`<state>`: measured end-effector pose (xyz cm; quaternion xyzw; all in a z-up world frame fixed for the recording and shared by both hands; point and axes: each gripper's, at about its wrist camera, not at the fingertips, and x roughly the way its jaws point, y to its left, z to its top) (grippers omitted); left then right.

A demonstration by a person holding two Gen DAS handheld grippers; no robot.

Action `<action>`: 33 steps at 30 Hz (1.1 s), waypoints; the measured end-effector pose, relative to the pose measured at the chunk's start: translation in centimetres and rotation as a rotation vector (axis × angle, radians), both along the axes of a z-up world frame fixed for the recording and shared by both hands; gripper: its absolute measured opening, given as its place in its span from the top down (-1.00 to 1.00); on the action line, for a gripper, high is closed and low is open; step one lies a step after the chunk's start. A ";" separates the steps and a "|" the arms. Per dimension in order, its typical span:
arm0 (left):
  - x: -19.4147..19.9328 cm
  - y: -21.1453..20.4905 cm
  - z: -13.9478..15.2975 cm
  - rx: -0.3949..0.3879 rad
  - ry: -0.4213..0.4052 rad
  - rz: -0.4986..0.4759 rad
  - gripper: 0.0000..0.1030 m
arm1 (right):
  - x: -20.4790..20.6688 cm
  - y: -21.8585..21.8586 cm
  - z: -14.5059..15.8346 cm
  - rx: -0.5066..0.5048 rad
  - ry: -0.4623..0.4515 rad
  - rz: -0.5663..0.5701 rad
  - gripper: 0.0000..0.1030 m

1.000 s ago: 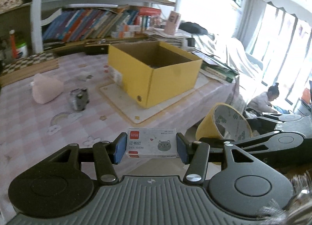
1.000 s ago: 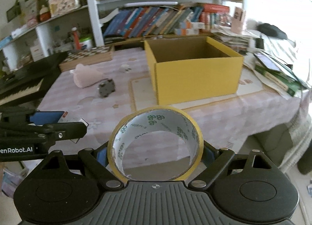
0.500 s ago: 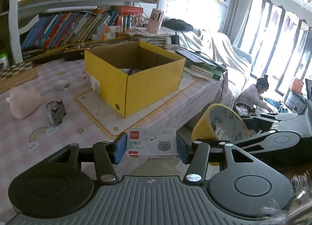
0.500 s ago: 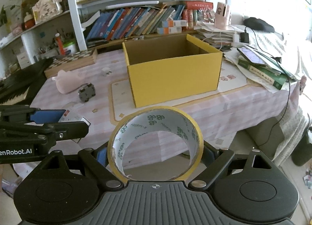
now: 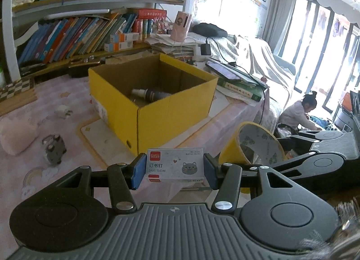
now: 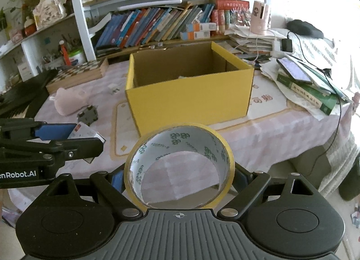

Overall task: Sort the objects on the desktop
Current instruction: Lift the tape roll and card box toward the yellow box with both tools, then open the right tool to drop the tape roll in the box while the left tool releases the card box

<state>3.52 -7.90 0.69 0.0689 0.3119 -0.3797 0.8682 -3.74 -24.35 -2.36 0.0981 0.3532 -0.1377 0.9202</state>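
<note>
Both pairs of jaws were clenched on cargo: my left gripper [image 5: 173, 167] pinched a small staple box [image 5: 176, 167] between its blue pads, and my right gripper [image 6: 180, 177] grasped a yellow tape roll [image 6: 179, 165] by its outer rim, hole facing the camera. Ahead, the open yellow carton [image 5: 171, 111] sat on a pale mat on the desk [image 5: 27, 129], and from the left view I saw 1 dark bottle [image 5: 149, 94] lying on its floor. Both loads hung short of the carton, near the desk's front edge, with bare cloth between. A grey toy [image 5: 54, 149] and a pink plush [image 5: 15, 133] lay well left of the carton. Since 1 second earlier the carton had grown larger in both views; neither grip had changed.
</note>
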 end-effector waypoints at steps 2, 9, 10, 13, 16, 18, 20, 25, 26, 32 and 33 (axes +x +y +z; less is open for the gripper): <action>0.5 -0.9 0.2 -0.002 -0.008 -0.002 0.02 | 0.6 -0.9 0.1 0.000 -0.001 0.005 -0.75; 2.5 -4.4 1.0 -0.009 -0.039 0.004 0.02 | 2.5 -4.7 0.6 -0.004 -0.021 0.024 -0.75; 2.8 -4.9 1.2 -0.013 -0.046 0.008 0.02 | 2.8 -5.2 0.7 -0.001 -0.027 0.028 -0.75; 3.9 -6.2 2.1 -0.025 -0.074 0.017 0.02 | 3.7 -7.2 1.2 0.003 -0.046 0.036 -0.75; 5.1 -7.2 3.0 -0.030 -0.104 0.040 0.02 | 5.0 -9.1 1.9 0.005 -0.069 0.049 -0.75; 6.3 -7.9 3.5 -0.030 -0.126 0.063 0.02 | 6.1 -10.3 2.5 -0.015 -0.091 0.072 -0.75; 7.3 -8.5 4.0 -0.025 -0.149 0.082 0.02 | 7.2 -11.3 3.1 -0.032 -0.114 0.099 -0.75; 10.3 -10.1 4.4 0.005 -0.188 0.139 0.02 | 10.5 -13.4 4.2 -0.076 -0.169 0.165 -0.75; 10.9 -10.4 4.3 0.011 -0.188 0.150 0.02 | 11.2 -13.8 4.4 -0.086 -0.180 0.175 -0.75; 15.0 -13.8 1.5 0.112 -0.163 0.163 0.02 | 16.9 -15.6 4.8 -0.127 -0.192 0.239 -0.75; 15.5 -14.3 1.0 0.129 -0.158 0.163 0.02 | 17.9 -15.8 4.7 -0.118 -0.182 0.250 -0.75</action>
